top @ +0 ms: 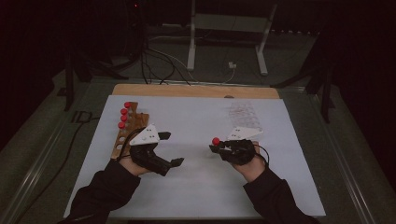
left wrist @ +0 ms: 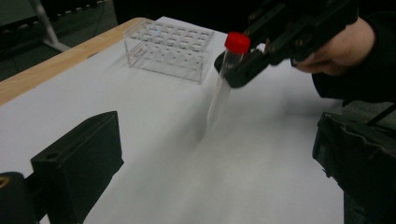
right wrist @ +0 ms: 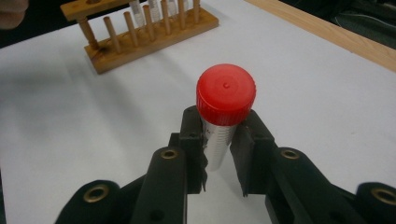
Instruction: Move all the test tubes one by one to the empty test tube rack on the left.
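Right gripper (top: 215, 147) clamped on red-capped tube (right wrist: 223, 116) just under cap, held upright above mid table, betw wooden rack (top: 127, 125) at left edge & clear rack (left wrist: 169, 48) near far right corner. Left gripper (top: 170, 149) wide, empty. Tube prob light, stiff, slick plastic; best gripped below cap. Graduation marks present, unreadable

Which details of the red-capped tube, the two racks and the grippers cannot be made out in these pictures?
- Tube: the lower end is smeared by blur in the left gripper view; in the right gripper view the right gripper hides it.
- Clear rack: too faint in the dim high view to count its holes.
- Wooden rack: the picture's top edge cuts off its tubes in the right gripper view.
- Left gripper: in the high view it covers the near end of the wooden rack.
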`<state>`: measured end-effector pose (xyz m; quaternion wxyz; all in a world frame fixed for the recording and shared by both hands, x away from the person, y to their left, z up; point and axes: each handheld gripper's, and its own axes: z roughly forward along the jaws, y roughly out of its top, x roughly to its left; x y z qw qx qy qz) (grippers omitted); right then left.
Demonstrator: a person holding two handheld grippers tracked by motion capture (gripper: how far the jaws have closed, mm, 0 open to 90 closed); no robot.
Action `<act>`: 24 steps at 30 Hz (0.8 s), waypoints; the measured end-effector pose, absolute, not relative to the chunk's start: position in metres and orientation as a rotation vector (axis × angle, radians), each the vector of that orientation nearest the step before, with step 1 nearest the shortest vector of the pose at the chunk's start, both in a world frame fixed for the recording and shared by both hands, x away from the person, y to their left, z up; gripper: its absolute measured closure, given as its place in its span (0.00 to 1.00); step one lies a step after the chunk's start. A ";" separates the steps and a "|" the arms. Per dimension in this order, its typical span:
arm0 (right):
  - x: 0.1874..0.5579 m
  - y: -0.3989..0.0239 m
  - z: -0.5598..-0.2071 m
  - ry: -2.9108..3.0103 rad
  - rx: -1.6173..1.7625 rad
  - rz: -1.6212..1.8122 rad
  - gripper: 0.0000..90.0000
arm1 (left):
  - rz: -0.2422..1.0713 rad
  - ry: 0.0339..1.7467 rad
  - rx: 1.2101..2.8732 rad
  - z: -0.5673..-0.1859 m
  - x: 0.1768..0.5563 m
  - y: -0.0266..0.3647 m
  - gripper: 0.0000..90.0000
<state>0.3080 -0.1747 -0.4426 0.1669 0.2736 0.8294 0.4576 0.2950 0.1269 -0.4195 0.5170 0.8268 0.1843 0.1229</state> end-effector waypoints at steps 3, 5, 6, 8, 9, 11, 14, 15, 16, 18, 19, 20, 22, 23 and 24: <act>0.304 -0.172 -0.443 2.367 0.766 1.319 0.83 | 0.292 0.430 1.983 -0.418 0.296 0.121 0.03; 0.302 -0.170 -0.444 2.373 0.752 1.324 0.83 | 0.290 0.418 1.982 -0.416 0.297 0.117 0.05; 0.301 -0.169 -0.444 2.375 0.747 1.328 0.83 | 0.286 0.412 1.980 -0.415 0.297 0.115 0.05; 0.298 -0.168 -0.444 2.380 0.738 1.332 0.83 | 0.285 0.399 1.983 -0.413 0.298 0.111 0.05; 0.297 -0.167 -0.444 2.382 0.736 1.338 0.83 | 0.280 0.396 1.980 -0.412 0.298 0.109 0.06; 0.296 -0.167 -0.444 2.384 0.729 1.341 0.83 | 0.277 0.389 1.979 -0.410 0.299 0.106 0.07; 0.293 -0.164 -0.444 2.392 0.714 1.343 0.83 | 0.270 0.376 1.970 -0.407 0.301 0.100 0.08; 0.293 -0.164 -0.444 2.394 0.713 1.346 0.83 | 0.266 0.369 1.969 -0.407 0.301 0.098 0.08; 0.292 -0.163 -0.444 2.395 0.709 1.347 0.83 | 0.266 0.363 1.966 -0.406 0.302 0.096 0.09; 0.291 -0.162 -0.444 2.399 0.709 1.354 0.83 | 0.259 0.355 1.963 -0.407 0.302 0.092 0.10; 0.290 -0.162 -0.444 2.401 0.706 1.357 0.83 | 0.264 0.350 1.960 -0.407 0.302 0.090 0.14; 0.290 -0.161 -0.444 2.402 0.697 1.356 0.83 | 0.254 0.345 1.954 -0.407 0.303 0.088 0.16; 0.289 -0.160 -0.445 2.407 0.695 1.355 0.83 | 0.247 0.337 1.954 -0.408 0.304 0.084 0.18; 0.289 -0.160 -0.445 2.405 0.689 1.353 0.83 | 0.246 0.333 1.955 -0.408 0.304 0.081 0.18; 0.290 -0.159 -0.446 2.409 0.692 1.352 0.83 | 0.244 0.332 1.957 -0.409 0.304 0.079 0.19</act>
